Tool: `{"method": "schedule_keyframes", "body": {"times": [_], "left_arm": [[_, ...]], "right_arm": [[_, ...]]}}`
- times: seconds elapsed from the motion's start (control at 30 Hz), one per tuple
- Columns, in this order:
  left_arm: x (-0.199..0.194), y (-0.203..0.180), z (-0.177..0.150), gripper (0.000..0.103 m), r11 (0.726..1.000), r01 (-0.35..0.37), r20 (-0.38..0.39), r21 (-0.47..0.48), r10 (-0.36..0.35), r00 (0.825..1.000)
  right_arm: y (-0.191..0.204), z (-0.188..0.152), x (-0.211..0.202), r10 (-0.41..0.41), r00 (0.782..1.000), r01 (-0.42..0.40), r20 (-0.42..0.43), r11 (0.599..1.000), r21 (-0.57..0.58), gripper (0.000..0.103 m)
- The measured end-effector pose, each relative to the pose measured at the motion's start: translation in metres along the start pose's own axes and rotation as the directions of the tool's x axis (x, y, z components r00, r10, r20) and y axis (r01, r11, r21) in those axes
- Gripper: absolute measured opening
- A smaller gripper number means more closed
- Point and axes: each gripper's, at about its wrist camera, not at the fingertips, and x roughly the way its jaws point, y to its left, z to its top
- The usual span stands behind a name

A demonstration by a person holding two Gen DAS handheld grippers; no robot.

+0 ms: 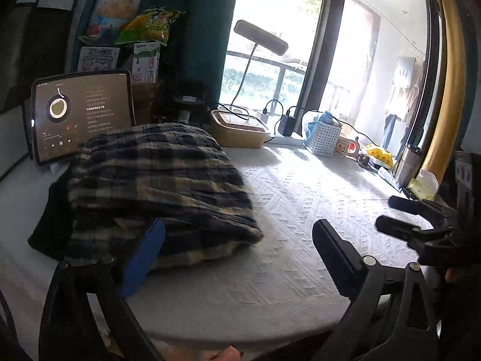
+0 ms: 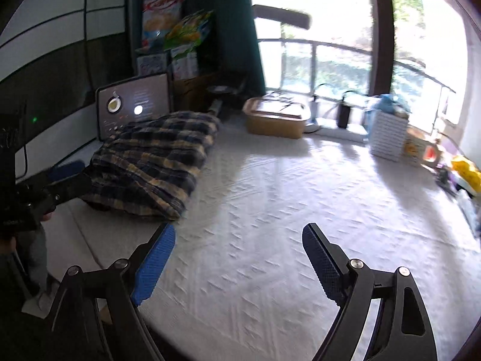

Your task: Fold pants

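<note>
Plaid pants point(image 1: 156, 186) lie folded on the white worktop point(image 1: 300, 210); left gripper point(image 1: 237, 240) and right gripper point(image 2: 239, 249) jaws released, empty

Left wrist view: rides the left gripper point(image 1: 239, 240), angled down across the white table point(image 1: 300, 210), close to the plaid pants point(image 1: 156, 180).
Right wrist view: rides the right gripper point(image 2: 239, 249), same heading toward the window point(image 2: 330, 30), farther back.
Shared: pants point(image 2: 156, 156), tablet point(image 2: 135, 105), window.
</note>
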Motion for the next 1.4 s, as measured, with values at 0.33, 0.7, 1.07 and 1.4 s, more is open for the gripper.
{"method": "schedule_keyframes", "body": {"times": [0.33,0.7,1.07,1.4], "left_arm": [[-0.028,-0.034,0.005,0.098,0.995,-0.077,0.132,0.059,0.069,0.989],[-0.05,-0.068,0.026,0.098,0.994,-0.052,0.224,0.094,0.03,0.974],[-0.062,-0.087,0.039,0.101,0.983,-0.153,0.285,0.106,0.117,0.951],[-0.047,-0.073,0.036,0.101,0.98,-0.173,0.243,0.098,0.145,0.959]], "right_arm": [[-0.022,-0.012,-0.067,-0.194,0.976,0.19,0.097,0.98,0.058,0.092],[-0.031,-0.005,-0.132,-0.299,0.925,0.277,0.235,0.953,0.125,0.097],[-0.042,-0.005,-0.168,-0.346,0.878,0.299,0.331,0.936,0.185,0.102],[-0.053,-0.009,-0.148,-0.364,0.89,0.316,0.274,0.926,0.205,0.103]]}}
